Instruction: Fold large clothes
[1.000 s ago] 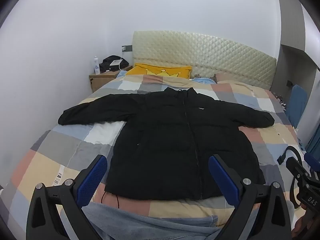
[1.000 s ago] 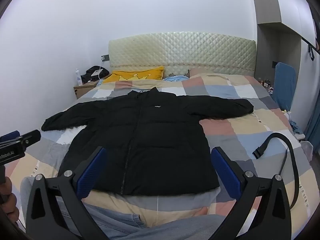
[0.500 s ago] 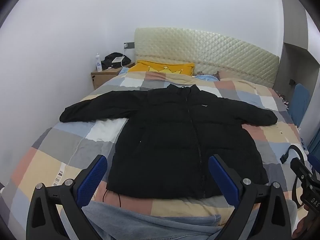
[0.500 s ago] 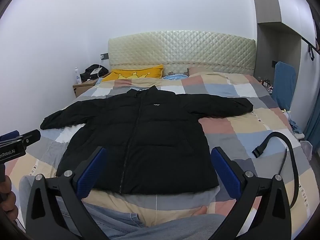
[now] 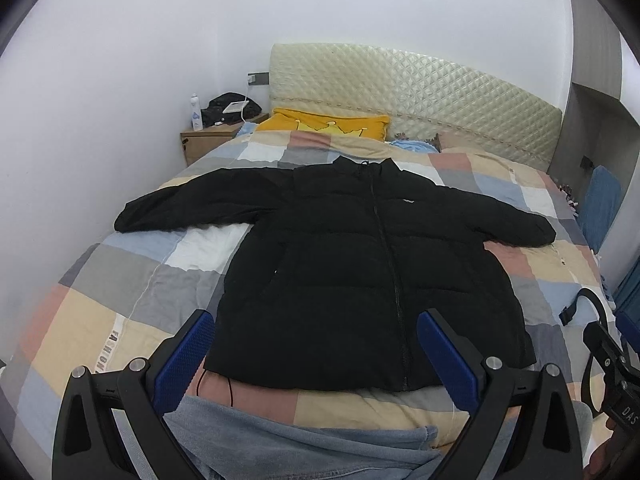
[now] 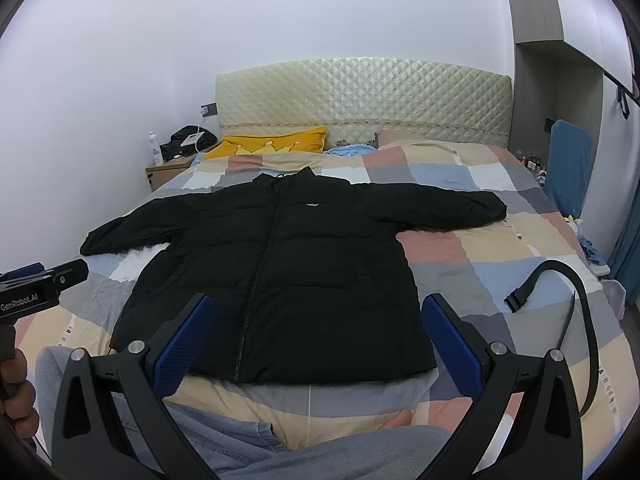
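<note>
The black quilted puffer jacket [image 5: 360, 276] lies flat and zipped, front up, on the bed with the patchwork check quilt [image 5: 132, 292], its collar toward the padded cream headboard [image 6: 360, 100], its hem toward the person, and its sleeves spread out to either side, so its longest line runs sleeve to sleeve across the bed. It looks soft, puffy, light and likely slick-shelled, so I judge a pinch at a cuff or hem corner holds best. The left hand-held gripper [image 5: 316, 344] and right hand-held gripper [image 6: 320, 328] both hover wide and empty above the hem.
</note>
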### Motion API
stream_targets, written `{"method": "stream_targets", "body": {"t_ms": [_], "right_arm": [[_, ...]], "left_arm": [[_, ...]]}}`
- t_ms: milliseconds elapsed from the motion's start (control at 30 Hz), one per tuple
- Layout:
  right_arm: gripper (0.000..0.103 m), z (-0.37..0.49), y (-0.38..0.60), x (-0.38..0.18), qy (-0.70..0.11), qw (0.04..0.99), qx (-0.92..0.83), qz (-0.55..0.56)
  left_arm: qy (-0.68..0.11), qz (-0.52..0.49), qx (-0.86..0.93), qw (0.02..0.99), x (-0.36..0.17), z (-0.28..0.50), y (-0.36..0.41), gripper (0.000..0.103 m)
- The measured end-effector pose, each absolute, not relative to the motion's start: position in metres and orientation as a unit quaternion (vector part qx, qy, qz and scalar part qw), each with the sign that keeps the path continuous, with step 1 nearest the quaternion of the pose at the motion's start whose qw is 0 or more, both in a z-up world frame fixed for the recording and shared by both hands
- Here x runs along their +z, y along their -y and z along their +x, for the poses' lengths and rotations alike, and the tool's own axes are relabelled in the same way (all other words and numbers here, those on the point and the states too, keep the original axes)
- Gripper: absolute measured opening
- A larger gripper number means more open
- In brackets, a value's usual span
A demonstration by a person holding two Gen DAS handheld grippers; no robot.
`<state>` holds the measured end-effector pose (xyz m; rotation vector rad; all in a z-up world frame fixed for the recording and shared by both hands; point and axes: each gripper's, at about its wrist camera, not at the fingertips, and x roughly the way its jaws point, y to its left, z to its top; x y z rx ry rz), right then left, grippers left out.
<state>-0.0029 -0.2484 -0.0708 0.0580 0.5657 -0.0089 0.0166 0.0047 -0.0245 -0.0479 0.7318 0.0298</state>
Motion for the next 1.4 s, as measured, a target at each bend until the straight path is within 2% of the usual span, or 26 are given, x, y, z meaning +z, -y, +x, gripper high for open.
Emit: {"method": "stream_targets", "body": {"t_ms": [1400], "right_arm": [[0.103, -0.001, 0.248, -0.072, -0.282, 0.959, -0.007, 0.032]], "left_arm": [[-0.356, -0.021, -0.002, 0.934, -0.018, 0.015, 0.010, 0.102]]}}
